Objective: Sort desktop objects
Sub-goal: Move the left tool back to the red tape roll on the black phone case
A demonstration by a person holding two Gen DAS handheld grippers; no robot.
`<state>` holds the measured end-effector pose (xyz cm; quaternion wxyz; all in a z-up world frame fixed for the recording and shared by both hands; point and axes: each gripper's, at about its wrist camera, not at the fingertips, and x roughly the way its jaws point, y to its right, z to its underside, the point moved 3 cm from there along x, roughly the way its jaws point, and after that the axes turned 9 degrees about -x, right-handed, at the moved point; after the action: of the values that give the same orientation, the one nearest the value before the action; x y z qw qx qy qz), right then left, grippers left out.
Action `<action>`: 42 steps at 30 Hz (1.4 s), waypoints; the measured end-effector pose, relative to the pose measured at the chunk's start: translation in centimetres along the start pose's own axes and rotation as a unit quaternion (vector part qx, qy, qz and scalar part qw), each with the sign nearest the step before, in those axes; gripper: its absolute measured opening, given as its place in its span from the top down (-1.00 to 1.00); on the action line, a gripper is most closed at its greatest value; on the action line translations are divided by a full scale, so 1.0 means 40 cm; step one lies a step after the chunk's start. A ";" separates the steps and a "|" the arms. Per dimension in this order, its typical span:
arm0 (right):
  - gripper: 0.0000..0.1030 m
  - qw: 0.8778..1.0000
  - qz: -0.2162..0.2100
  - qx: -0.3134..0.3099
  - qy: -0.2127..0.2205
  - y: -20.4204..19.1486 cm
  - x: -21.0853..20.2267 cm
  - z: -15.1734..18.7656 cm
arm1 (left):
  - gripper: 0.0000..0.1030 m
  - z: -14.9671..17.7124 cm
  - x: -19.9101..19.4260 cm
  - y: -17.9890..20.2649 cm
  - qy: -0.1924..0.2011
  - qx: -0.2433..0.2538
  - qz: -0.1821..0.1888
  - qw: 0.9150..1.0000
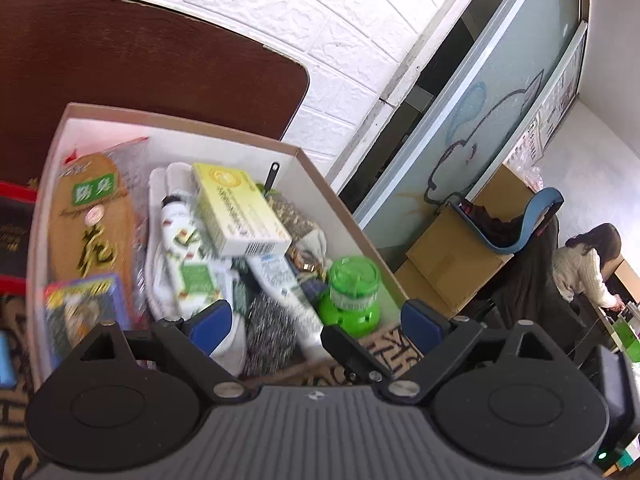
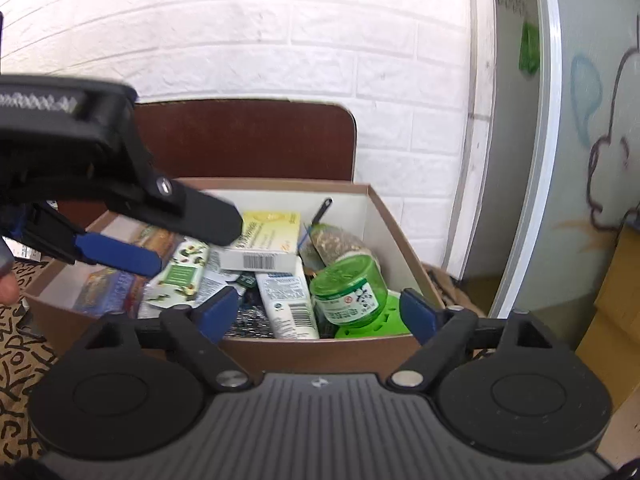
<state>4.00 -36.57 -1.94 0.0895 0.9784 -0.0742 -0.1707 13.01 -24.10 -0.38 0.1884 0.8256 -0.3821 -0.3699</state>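
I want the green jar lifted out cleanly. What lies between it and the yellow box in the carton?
In the right wrist view, a white tube lies between the green jar and the yellow box.

The rear wall (image 2: 280,40) is white embossed brick-pattern panelling. A dark brown board with rounded corners (image 1: 140,64) leans against it. To the right stands a frosted glass partition (image 1: 492,92) in a pale metal frame, bearing a cloud-shaped line drawing. Cardboard cartons (image 1: 444,252) are stacked at its base. A patterned tan-and-black cloth (image 2: 20,360) covers the surface. A seated person (image 1: 584,268) occupies the far right. Lighting is bright and even.
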 end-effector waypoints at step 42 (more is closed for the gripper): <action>-0.75 0.967 -0.237 -0.084 -0.039 -0.565 -0.247 0.009 | -0.93 0.255 -0.504 -0.227 0.109 -0.012 -0.259 0.960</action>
<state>-2.75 -12.90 -3.62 0.1259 0.9497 0.1707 -0.2306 1.00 -3.07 -3.04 0.1368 0.9294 -0.1280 -0.3180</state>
